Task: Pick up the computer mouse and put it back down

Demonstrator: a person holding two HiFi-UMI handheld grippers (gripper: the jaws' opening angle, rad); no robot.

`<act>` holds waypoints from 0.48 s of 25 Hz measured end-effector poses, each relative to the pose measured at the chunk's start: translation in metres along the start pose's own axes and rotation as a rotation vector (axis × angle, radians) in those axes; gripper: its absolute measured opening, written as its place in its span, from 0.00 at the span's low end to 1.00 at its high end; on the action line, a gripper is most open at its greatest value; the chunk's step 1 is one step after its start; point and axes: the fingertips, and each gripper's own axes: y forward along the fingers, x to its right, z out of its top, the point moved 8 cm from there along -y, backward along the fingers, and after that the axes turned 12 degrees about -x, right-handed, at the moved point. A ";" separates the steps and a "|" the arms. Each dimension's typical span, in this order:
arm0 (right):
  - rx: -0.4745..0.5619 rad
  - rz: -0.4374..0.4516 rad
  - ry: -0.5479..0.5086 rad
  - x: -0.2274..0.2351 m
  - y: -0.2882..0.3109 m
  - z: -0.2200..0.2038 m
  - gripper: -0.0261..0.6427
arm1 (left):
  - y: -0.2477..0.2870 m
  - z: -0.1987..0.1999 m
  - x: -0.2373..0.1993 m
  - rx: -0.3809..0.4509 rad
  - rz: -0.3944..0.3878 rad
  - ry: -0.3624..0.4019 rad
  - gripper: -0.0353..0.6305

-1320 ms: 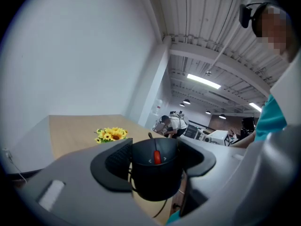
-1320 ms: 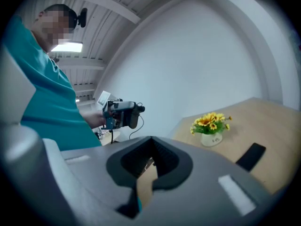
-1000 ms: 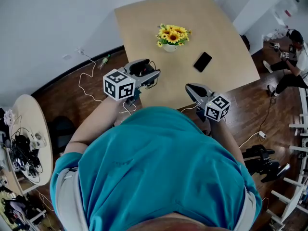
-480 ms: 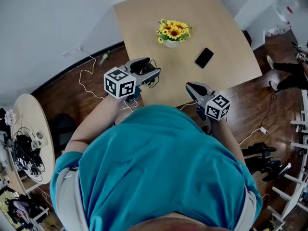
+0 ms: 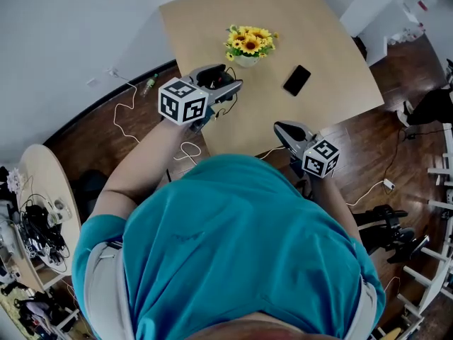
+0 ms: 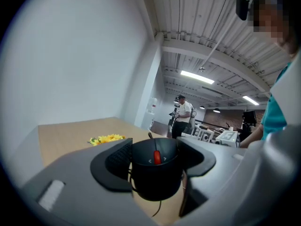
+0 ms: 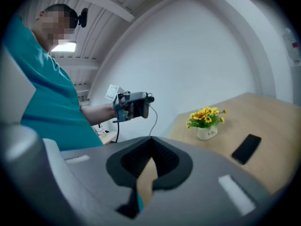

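Quick status from my end. The left tongs point(image 5: 223, 87) are clamped on the computer mouse point(image 6: 155, 173), one pad on each side of it. The left gripper view looks right down on the black shell with its red scroll wheel point(image 6: 156, 157) facing the camera. The mouse is up in the air, off the tabletop point(image 5: 311, 34). In the head view it sits just left of the pot of yellow flowers point(image 5: 248, 48) and a bit closer to me than the pot. Its cable point(image 7: 154, 119) dangles loose below it.

The right tongs point(image 7: 151, 141) are together at the tips with nothing between them. They're well apart from the flower pot, on my side of it, about at the near edge of the tabletop. They point roughly toward the pot.

A black phone point(image 5: 296, 80) lies flat to the right of the pot, near it but not touching. The pot itself stands upright.
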 end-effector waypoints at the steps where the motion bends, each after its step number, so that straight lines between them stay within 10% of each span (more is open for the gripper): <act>1: -0.001 -0.007 0.003 0.000 -0.002 -0.002 0.04 | 0.006 0.005 -0.002 0.001 -0.003 0.008 0.51; 12: -0.029 -0.096 0.083 0.006 -0.029 -0.024 0.04 | 0.089 -0.011 -0.027 -0.143 -0.041 0.034 0.51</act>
